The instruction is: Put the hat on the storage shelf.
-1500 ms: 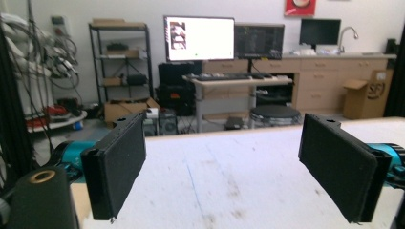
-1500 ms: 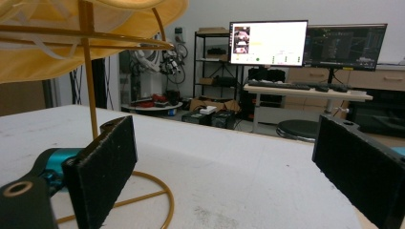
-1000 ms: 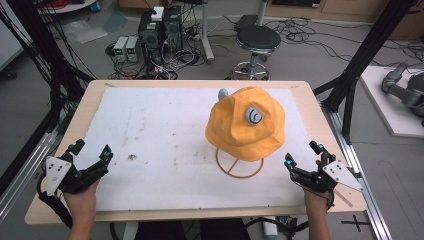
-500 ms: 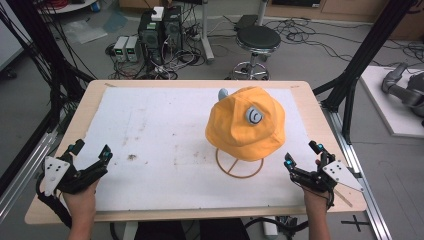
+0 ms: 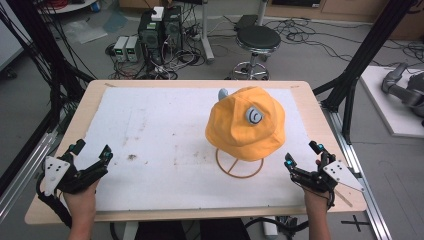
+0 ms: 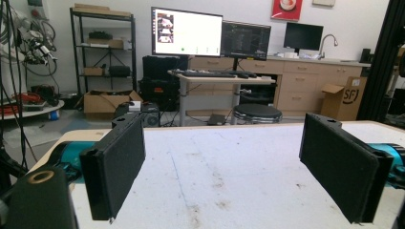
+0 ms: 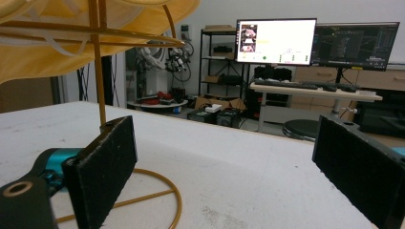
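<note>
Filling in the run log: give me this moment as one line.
left tool: open, empty, near-left table edge | right tool: open, empty, beside stand base | yellow hat: on wire stand, untouched

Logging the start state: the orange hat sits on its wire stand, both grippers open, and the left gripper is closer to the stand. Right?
Not quite. The high view shows the right gripper closer to the wire stand; the left gripper rests at the table's far-left corner. The rest holds: the orange hat sits on the stand, and both grippers are open.
</note>
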Motion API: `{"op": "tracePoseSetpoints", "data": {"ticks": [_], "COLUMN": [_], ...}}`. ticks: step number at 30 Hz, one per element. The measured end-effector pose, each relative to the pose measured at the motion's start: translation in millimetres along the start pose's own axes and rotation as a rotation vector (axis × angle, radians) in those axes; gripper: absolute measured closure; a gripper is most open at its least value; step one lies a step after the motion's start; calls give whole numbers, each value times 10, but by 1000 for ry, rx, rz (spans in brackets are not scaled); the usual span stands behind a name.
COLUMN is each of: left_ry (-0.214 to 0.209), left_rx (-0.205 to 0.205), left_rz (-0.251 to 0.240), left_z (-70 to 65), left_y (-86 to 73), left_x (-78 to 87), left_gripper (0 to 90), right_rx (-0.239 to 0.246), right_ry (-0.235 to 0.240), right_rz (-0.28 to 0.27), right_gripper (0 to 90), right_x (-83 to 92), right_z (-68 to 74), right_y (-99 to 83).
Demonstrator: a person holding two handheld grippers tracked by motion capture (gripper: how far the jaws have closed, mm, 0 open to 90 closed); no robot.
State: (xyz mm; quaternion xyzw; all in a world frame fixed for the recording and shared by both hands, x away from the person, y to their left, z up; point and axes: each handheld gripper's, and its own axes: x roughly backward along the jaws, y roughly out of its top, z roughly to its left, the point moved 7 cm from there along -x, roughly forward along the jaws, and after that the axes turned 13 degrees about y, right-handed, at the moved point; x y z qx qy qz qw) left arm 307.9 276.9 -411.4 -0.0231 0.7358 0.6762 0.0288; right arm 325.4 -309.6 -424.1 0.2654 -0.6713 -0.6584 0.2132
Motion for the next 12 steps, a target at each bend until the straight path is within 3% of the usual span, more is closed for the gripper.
{"op": "tracePoseSetpoints", "data": {"ticks": [12], "left_ry": [-14], "left_rx": [7], "left_rz": [5], "left_z": [-11], "left_y": [-4], "left_x": [-10], "left_gripper": [162], "right_rx": [-1], "right_ry": [-1], "right_rz": [3], "right_gripper": [75], "right_x": [-7], "right_z": [-1], "right_y": [-4]}}
